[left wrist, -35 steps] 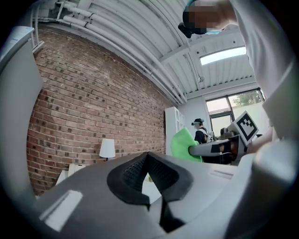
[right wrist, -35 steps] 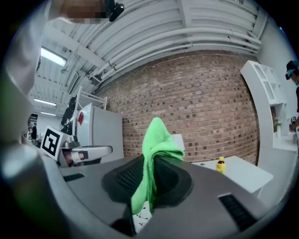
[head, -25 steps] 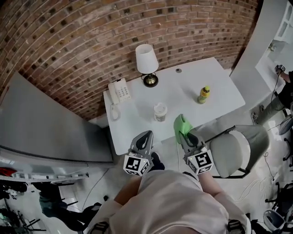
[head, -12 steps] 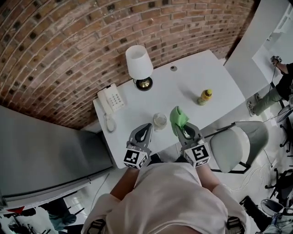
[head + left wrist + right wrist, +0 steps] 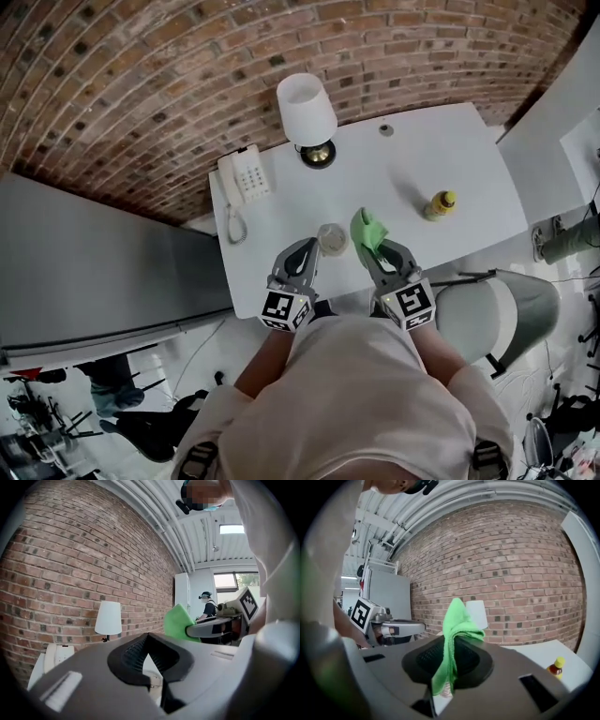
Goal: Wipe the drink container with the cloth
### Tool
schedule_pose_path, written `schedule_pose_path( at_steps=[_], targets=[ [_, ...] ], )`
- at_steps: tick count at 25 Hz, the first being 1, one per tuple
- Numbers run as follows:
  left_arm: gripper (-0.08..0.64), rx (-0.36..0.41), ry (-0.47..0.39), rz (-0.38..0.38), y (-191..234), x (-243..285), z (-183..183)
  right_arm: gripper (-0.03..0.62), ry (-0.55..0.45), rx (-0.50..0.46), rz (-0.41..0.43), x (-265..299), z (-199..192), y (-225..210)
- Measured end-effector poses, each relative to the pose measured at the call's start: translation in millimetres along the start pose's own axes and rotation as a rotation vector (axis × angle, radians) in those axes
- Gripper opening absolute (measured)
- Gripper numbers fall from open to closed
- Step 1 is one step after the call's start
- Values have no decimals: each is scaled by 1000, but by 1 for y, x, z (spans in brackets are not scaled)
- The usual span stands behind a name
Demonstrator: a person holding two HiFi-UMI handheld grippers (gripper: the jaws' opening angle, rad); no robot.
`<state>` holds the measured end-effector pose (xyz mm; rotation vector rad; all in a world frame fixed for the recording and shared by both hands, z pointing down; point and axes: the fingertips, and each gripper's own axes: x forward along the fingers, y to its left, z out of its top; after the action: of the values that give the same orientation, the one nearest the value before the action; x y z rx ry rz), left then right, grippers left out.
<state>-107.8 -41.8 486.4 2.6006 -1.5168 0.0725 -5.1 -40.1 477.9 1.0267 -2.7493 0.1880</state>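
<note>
Right gripper clamps the green cloth, which sticks up past its tips. Left gripper has its jaws pressed together, empty, with the cup just ahead.

The left gripper fingers mostly hide the cup.

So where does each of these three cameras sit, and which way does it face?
Head view: on the person's head, looking steeply down at the white table; torso, left gripper and right gripper show.
Left gripper view: on the left gripper, facing the brick wall and lamp; own jaws show.
Right gripper view: on the right gripper, facing the same wall; jaws clamp the green cloth.
Shared: all three show the lamp.
</note>
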Motion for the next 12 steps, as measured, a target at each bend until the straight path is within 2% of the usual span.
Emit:
schedule_pose_path(
  at_steps=[6, 12],
  targets=[
    [8, 7, 50, 52, 8, 5, -18, 51, 57, 3, 36, 16, -28, -9],
    [8, 0, 104, 27, 8, 18, -42, 51, 152, 24, 35, 43, -85, -26]
  ],
)
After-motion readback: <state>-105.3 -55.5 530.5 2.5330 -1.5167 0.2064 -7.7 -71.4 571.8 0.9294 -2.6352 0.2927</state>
